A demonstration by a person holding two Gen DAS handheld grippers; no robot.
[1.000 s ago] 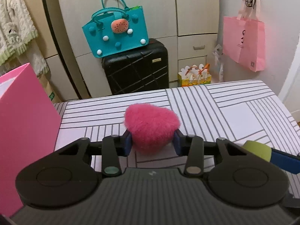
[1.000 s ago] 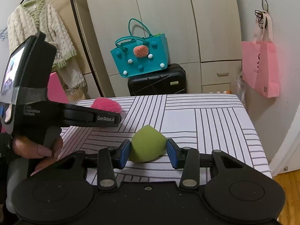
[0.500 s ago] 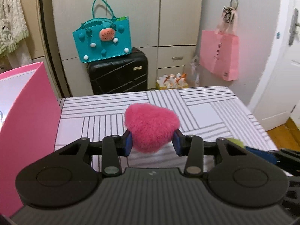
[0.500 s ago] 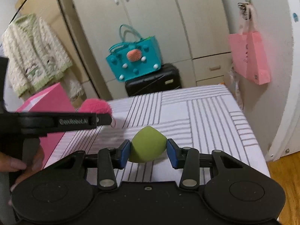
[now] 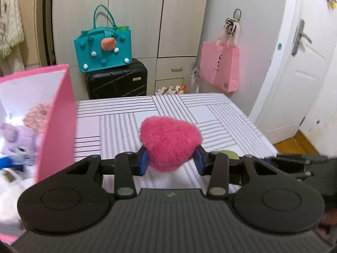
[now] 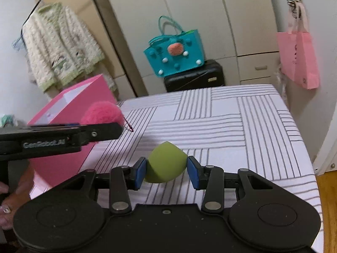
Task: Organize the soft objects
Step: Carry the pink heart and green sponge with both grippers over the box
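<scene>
My left gripper (image 5: 171, 162) is shut on a fluffy pink heart-shaped plush (image 5: 169, 141) and holds it above the striped table (image 5: 221, 113). It also shows in the right wrist view (image 6: 102, 113), near the pink box. My right gripper (image 6: 166, 170) is shut on a green sponge ball (image 6: 165, 162), lifted over the table (image 6: 263, 126). The green ball peeks out in the left wrist view (image 5: 228, 154). The open pink box (image 5: 56, 126) stands at the table's left; inside lie a purple plush (image 5: 16, 141) and a pink knitted item (image 5: 36, 116).
A teal felt bag (image 5: 104, 48) sits on a black suitcase (image 5: 117, 80) behind the table. A pink paper bag (image 5: 220, 69) hangs on the right wall. A door (image 5: 294, 73) is at the right. A knitted cardigan (image 6: 59, 46) hangs at the left.
Both grippers have risen with their objects and the left one has moved left toward the pink box, whose inside now shows. Both grips are unchanged.
</scene>
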